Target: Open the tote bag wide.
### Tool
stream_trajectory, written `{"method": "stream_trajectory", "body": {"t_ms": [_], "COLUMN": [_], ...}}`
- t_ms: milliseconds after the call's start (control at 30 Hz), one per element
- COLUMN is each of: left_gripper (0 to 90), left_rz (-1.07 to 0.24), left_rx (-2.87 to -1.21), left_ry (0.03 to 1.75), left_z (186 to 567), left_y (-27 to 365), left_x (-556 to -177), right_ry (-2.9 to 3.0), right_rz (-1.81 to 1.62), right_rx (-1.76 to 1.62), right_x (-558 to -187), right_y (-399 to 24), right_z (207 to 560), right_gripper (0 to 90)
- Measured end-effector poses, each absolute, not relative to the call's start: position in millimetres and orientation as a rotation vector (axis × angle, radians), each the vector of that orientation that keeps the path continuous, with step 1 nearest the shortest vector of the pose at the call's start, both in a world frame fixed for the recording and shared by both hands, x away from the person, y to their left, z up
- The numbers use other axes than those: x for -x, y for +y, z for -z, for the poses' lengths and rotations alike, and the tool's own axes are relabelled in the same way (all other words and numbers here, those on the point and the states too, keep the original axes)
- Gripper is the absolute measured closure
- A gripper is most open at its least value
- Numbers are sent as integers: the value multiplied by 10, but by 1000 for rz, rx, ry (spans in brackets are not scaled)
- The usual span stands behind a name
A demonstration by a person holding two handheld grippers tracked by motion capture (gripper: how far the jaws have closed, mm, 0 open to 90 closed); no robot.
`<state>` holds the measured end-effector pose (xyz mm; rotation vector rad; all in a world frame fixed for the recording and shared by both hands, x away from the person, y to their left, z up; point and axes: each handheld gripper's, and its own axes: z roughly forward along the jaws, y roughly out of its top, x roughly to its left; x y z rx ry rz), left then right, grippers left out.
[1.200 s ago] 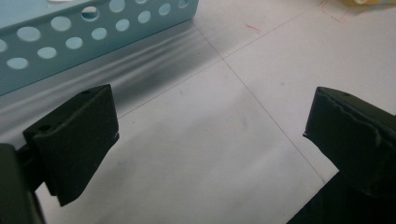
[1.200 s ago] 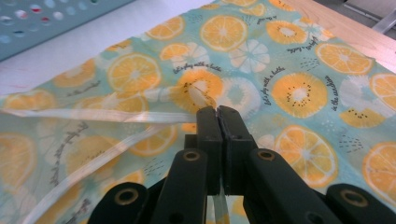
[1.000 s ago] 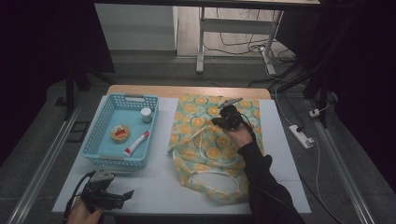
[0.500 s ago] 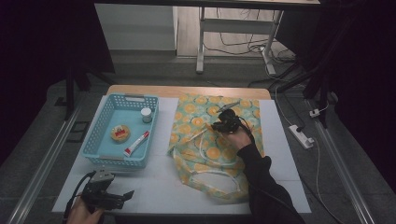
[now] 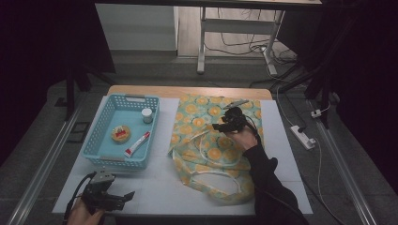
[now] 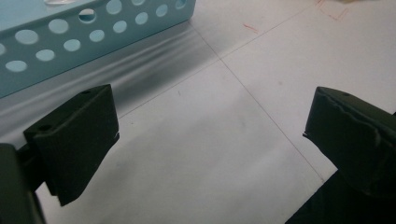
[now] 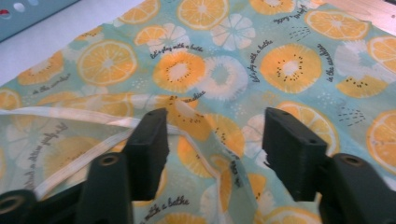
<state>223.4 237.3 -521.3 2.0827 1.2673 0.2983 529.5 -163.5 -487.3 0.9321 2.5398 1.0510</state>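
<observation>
On the right half of the table (image 5: 162, 187), your right gripper (image 5: 224, 125) sits over the fruit-print cloth bag (image 5: 211, 154); its jaws have just been opening, and in the right gripper view they stand apart with a raised fold of the bag's hem and white strap (image 7: 74, 163) between them, the pads not pressing on it. The bag lies flat just right of the blue basket (image 5: 96, 150), its far edge near the wooden strip at the back of the table.

If you mean to let go here, lift straight off so the jaw tips do not drag the fold back with them. If you mean to re-grip, take the hem edge itself rather than the loose strap, which I judge would slide.

Your left gripper (image 5: 115, 197) waits at the near left corner, jaws wide apart over bare table, nothing between them, the basket wall just ahead of it.

Counted: one bag with two white strap loops; one basket; in it three things, a small white jar (image 5: 147, 115), a round orange-and-red item (image 5: 120, 133) and a red-and-white tube (image 5: 137, 144).
</observation>
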Motion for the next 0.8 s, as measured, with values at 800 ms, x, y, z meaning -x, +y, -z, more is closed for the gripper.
{"method": "stream_trajectory", "body": {"t_ms": [800], "left_gripper": [32], "left_rz": [-297], "left_rx": [-2078], "left_ry": [1262], "left_z": [5210], "left_y": [2378], "left_x": [-2229], "right_ry": [2634], "right_rz": [-1072], "right_rx": [-869], "right_x": [-4842], "right_y": [-1684], "right_z": [4746], "right_gripper": [52]}}
